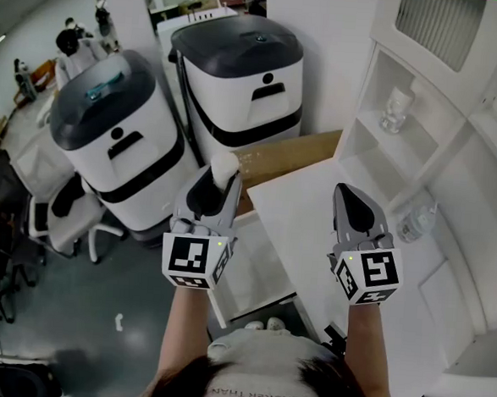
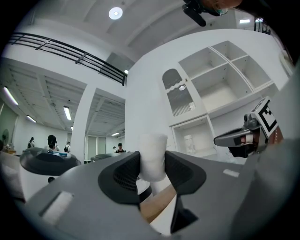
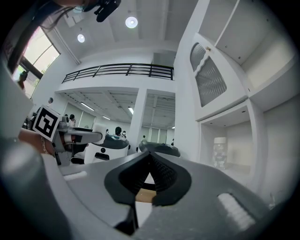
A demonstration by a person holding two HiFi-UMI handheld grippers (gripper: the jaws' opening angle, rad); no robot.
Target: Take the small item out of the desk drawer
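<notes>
Head view: the small white item (image 1: 225, 165) is clear above the open drawer (image 1: 256, 274); left gripper view: my left gripper (image 2: 152, 168) clamps it; right gripper view: my right gripper (image 3: 151, 161) is closed, empty; extraction looks done, so next I'd set it down gently.

**Bright white workroom under a high ceiling**

Round ceiling lights (image 3: 131, 21) are shining above a dark balcony railing (image 3: 122, 71). White shelving (image 1: 425, 95) is standing beside the white bench (image 1: 314, 232). Two white-and-black machines (image 1: 116, 150) (lidded, drum-like) are sitting on the grey floor (image 1: 95, 327), with an office chair (image 1: 57, 210) crowding the nearer one.
</notes>
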